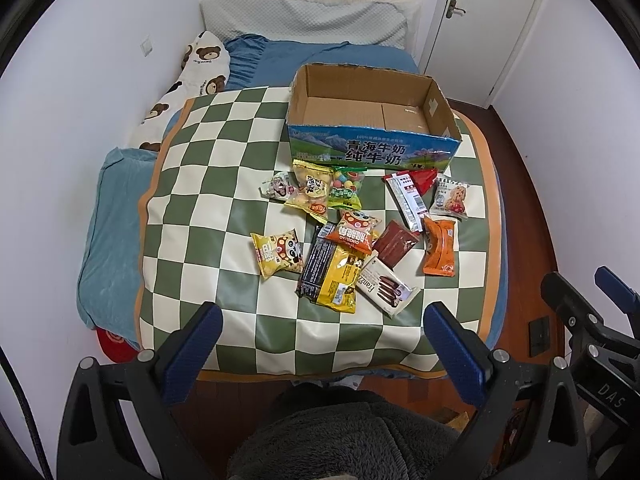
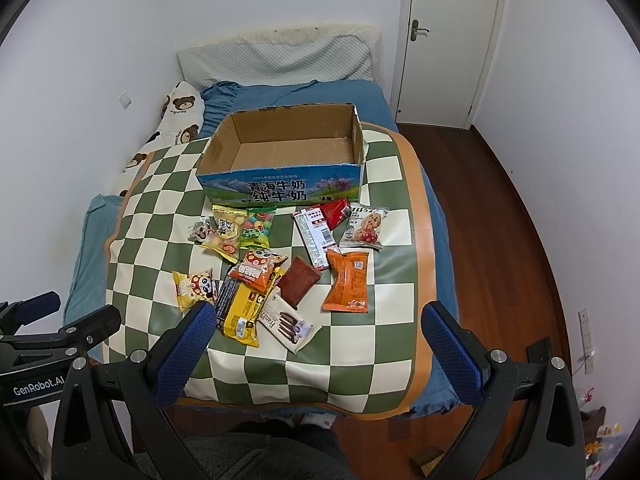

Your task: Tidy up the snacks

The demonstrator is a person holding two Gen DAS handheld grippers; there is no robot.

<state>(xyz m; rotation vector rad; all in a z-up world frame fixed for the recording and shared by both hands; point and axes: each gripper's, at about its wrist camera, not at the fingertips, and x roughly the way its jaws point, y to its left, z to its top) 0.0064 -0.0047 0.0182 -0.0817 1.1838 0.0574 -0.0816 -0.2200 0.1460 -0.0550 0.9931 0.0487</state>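
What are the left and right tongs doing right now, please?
Left tongs: open, holding nothing, above the near edge of the checkered mat.
Right tongs: open, holding nothing.

An open cardboard box with a blue printed front is sitting upright and empty, far ahead of the fingers. Snack packets are lying flat and scattered between it and the fingers. A white wafer packet is lying nearest, midway between the right fingers, overlapping a yellow-and-black packet. An orange packet is resting further ahead toward the right finger, a yellow panda packet just beyond the left finger, and a cookie packet is lying near the box.
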